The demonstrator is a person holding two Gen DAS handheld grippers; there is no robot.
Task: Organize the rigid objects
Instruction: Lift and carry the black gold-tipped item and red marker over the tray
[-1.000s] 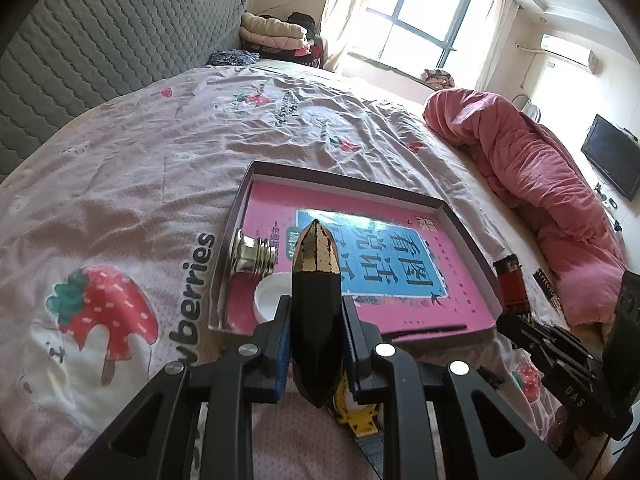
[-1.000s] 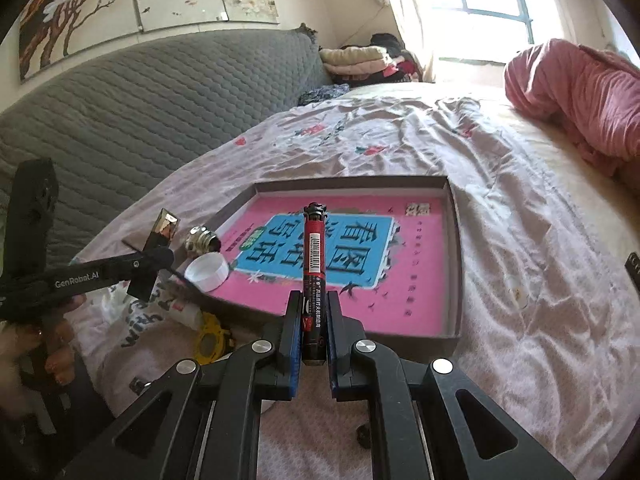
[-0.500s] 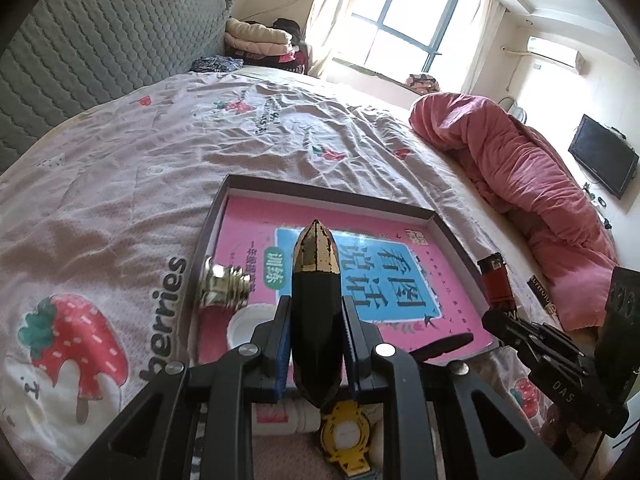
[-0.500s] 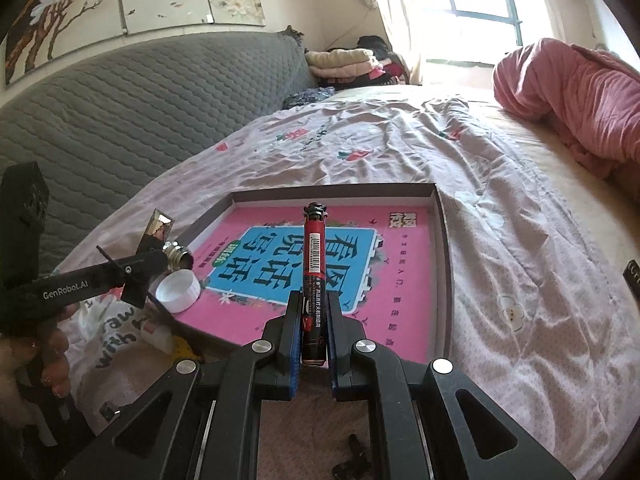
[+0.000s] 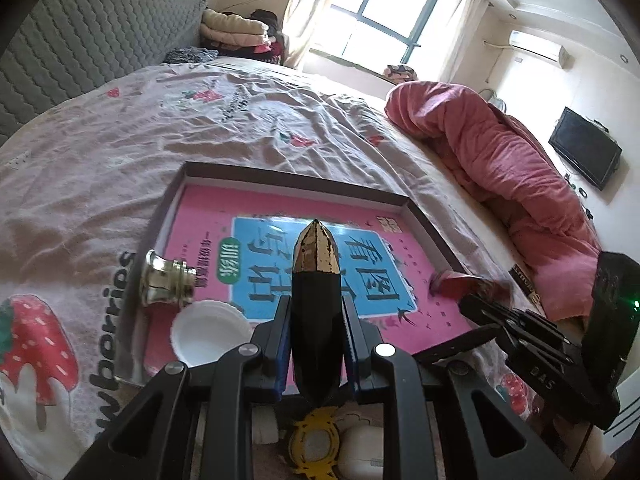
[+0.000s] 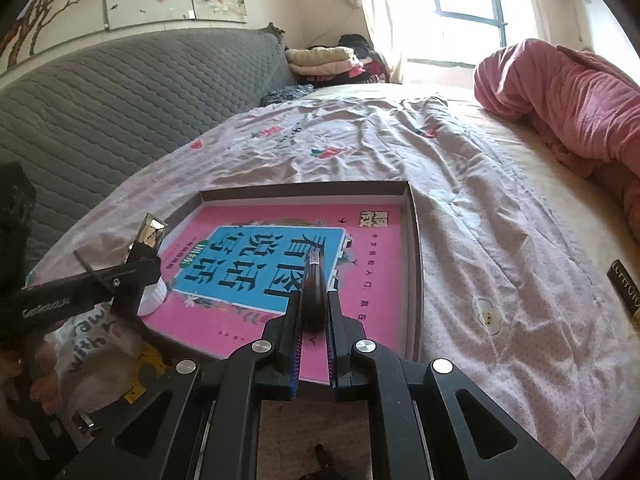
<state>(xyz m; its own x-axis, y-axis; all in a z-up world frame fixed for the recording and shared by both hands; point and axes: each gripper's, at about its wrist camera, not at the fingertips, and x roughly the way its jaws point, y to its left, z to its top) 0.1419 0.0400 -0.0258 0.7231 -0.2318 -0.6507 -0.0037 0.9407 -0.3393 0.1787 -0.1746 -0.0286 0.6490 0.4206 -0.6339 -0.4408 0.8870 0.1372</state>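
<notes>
Tray [image 5: 280,178] with pink book on the bed, both grippers over its near edge.
We see the left gripper [image 5: 316,340] clamped on a black, gold-tipped object [image 5: 316,280], the right gripper [image 6: 314,320] closed tight on a blurred red marker [image 6: 314,280]; silver fitting [image 5: 166,284] and white cap [image 5: 208,334] lie at the tray's left.

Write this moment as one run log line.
left gripper: holds black-gold case | right gripper: holds red marker | both over tray

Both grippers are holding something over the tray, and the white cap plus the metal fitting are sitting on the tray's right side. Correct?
Not quite. The white cap and metal fitting sit at the tray's left side, as the left wrist view shows. The rest holds: the left gripper grips a black gold-tipped object, the right gripper a red pen.
</notes>
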